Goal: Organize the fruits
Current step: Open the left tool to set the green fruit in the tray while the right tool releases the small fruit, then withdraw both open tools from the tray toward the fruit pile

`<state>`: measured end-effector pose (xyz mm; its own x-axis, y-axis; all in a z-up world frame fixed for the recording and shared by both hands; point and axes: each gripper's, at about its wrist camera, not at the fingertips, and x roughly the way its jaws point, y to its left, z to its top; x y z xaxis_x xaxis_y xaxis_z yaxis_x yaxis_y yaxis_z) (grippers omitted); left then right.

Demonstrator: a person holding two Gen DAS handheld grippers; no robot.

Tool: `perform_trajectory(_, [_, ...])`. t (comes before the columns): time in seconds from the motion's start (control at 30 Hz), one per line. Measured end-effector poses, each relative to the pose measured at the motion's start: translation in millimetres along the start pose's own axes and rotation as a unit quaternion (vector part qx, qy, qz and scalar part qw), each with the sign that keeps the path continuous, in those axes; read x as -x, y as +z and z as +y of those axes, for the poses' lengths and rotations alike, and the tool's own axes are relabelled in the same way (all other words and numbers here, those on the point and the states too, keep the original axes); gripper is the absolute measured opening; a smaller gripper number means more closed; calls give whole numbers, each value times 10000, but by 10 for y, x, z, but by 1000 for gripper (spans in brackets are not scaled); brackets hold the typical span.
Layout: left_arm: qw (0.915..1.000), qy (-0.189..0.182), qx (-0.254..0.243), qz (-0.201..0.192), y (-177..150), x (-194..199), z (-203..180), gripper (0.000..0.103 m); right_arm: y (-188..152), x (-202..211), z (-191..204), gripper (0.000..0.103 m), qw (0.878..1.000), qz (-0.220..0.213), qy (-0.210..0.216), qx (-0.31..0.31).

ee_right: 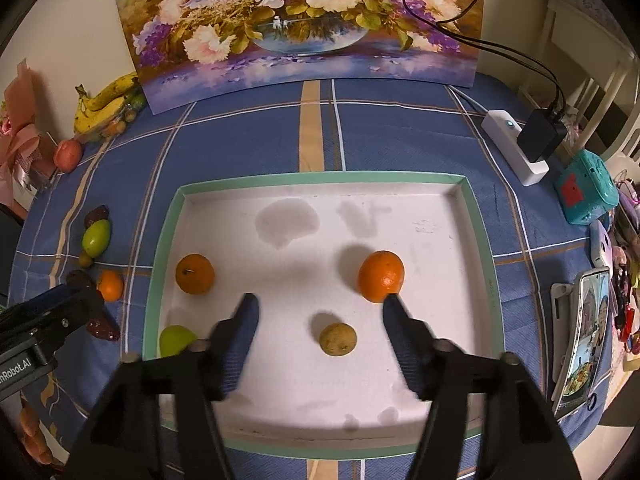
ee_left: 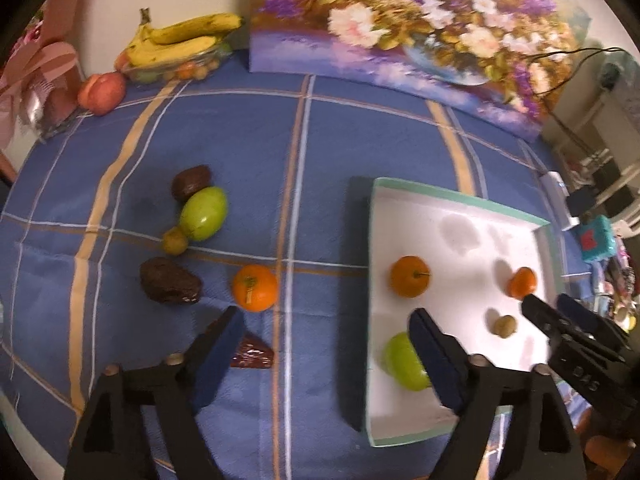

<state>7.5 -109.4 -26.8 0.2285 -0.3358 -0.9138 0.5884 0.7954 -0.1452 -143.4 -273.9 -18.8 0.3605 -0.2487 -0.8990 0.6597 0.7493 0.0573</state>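
Observation:
A white tray with a green rim (ee_right: 320,178) (ee_left: 460,196) holds two oranges (ee_right: 381,276) (ee_right: 195,273), a small tan fruit (ee_right: 338,339) and a green fruit (ee_right: 176,340). My right gripper (ee_right: 320,304) is open and empty above the tray, with the tan fruit between its fingers. My left gripper (ee_left: 326,320) is open and empty over the cloth at the tray's left edge. On the cloth to its left lie an orange (ee_left: 255,287), a green fruit (ee_left: 203,213), a small tan fruit (ee_left: 175,241), two dark brown fruits (ee_left: 170,281) (ee_left: 191,181) and a dark red wedge (ee_left: 252,354).
A flower painting (ee_right: 304,20) leans at the back. A glass bowl with bananas (ee_left: 176,42) and a peach (ee_left: 101,92) sit at the back left. A charger with cables (ee_right: 520,144), a teal box (ee_right: 584,186) and a phone (ee_right: 586,336) lie at the right.

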Motion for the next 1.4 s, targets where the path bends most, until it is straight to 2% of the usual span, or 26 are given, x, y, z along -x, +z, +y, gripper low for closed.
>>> perform_trajectory(0.1, [9998,131,147,38,-7,-49,79,100,-3,-25,-8,76,10000,23,-71,3])
perform_trajectory(0.13, [9997,165,193,49,-9,-60,109,102,-4,-32,-12,83,9999,24,-107,5])
perform_trajectory(0.3, [9990,371,264,-44,-13,-51,178,103,-13,-43,-28,93,9999,-32,-159,-29])
perform_trajectory(0.7, [9974,587,181,-386,70,51,214,103,10,5,-5,94,9993,-319,-110,-166])
perform_trajectory(0.97, [9979,482,248,-355,108,70,320,103,16,-12,45,94,9991,-411,-35,-131])
perform_trajectory(1.13, [9966,588,482,-311,152,92,575,103,39,-24,94,94,9988,-437,88,-212])
perform_trajectory(1.27, [9918,997,641,-483,175,212,822,103,58,-31,231,94,9989,-430,158,-83])
perform_trajectory(1.33, [9896,1101,732,-574,183,286,972,103,69,-35,344,94,9988,-437,198,-9])
perform_trajectory(1.4, [9879,1128,867,-623,182,333,1119,103,69,-50,476,94,9982,-420,412,144])
